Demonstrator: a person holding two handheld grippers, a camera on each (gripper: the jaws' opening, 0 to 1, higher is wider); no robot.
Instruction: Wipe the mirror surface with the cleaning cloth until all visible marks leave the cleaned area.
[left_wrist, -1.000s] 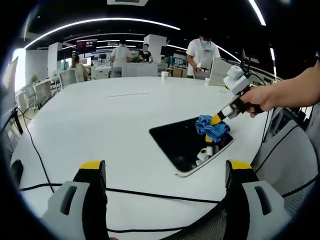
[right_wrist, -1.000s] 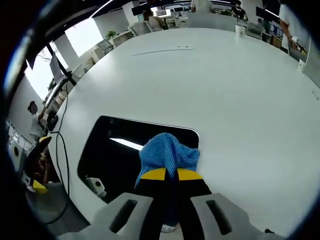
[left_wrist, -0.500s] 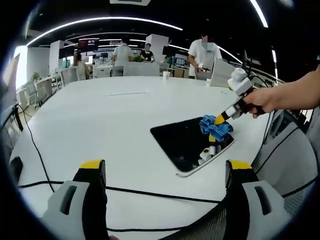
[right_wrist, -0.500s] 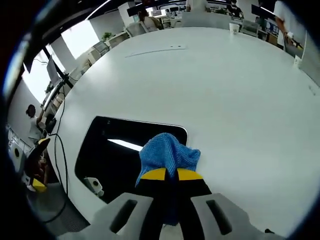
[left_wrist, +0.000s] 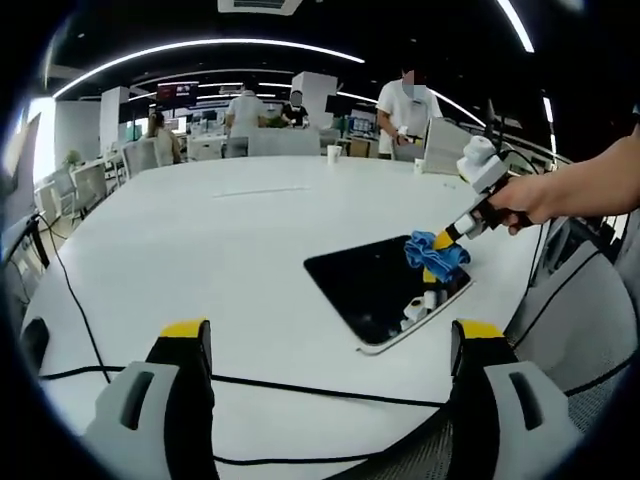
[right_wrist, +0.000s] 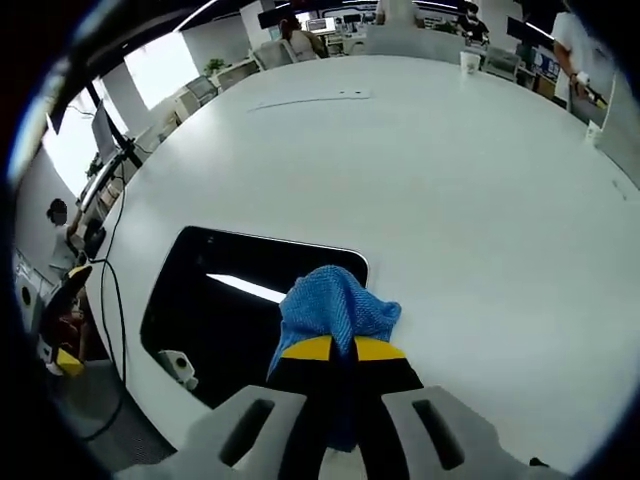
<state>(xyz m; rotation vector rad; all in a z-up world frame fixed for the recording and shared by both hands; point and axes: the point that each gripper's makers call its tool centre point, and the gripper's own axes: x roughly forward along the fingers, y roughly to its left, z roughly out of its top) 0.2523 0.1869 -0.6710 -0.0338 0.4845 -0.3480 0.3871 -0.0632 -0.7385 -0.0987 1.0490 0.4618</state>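
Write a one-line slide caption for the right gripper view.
Right gripper holds a blue cloth against a dark mirror on a white table.

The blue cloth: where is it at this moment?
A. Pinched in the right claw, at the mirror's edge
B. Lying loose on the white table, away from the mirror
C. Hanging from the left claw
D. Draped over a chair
A: the right claw is shut on the blue cloth, which sits at the edge of the dark mirror.
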